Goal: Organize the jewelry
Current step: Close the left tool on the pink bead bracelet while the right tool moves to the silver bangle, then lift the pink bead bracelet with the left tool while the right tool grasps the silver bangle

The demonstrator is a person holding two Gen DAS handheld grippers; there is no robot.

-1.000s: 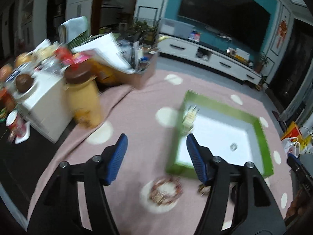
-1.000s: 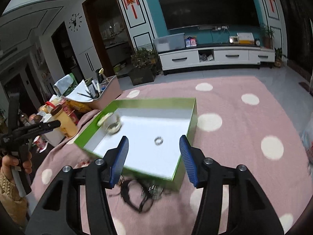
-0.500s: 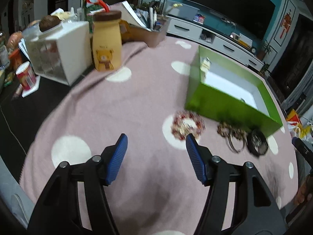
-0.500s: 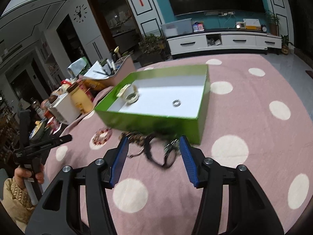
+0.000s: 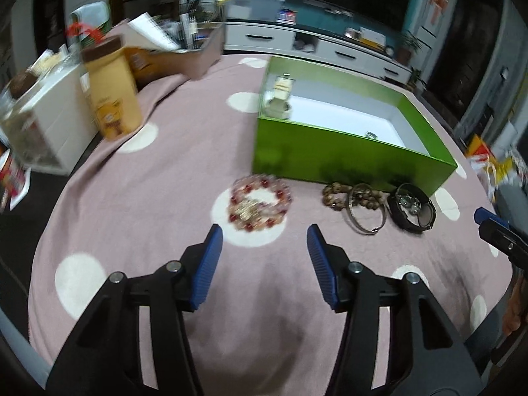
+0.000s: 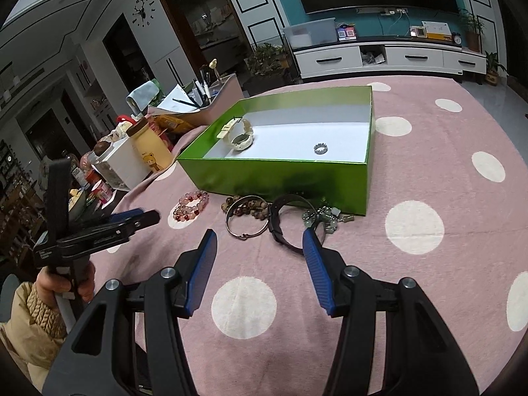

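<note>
A green box [image 5: 349,155] [image 6: 287,178] with a white floor stands on the pink dotted cloth; inside lie a cream watch [image 6: 239,133] and a small ring [image 6: 319,148]. In front of it lie a red bead bracelet [image 5: 259,206] [image 6: 191,205], brown beads [image 5: 335,193], a metal bangle [image 5: 366,209] [image 6: 246,221], a black watch [image 5: 411,208] [image 6: 280,227] and pale green beads [image 6: 321,219]. My left gripper [image 5: 264,242] hovers just short of the red bracelet, jaws closing with nothing between them. My right gripper [image 6: 259,242] is open and empty, near the bangle and black watch.
At the cloth's left side stand a yellow bear jar [image 5: 114,94] [image 6: 153,151], a white drawer unit [image 5: 49,112] and a cardboard box of papers and pens [image 5: 184,49]. A hand in a tan sleeve [image 6: 29,313] holds the left gripper. A TV cabinet [image 6: 389,57] stands behind.
Both grippers came down and back from over the box toward the jewelry lying in front of it. The left jaws narrowed a little.
</note>
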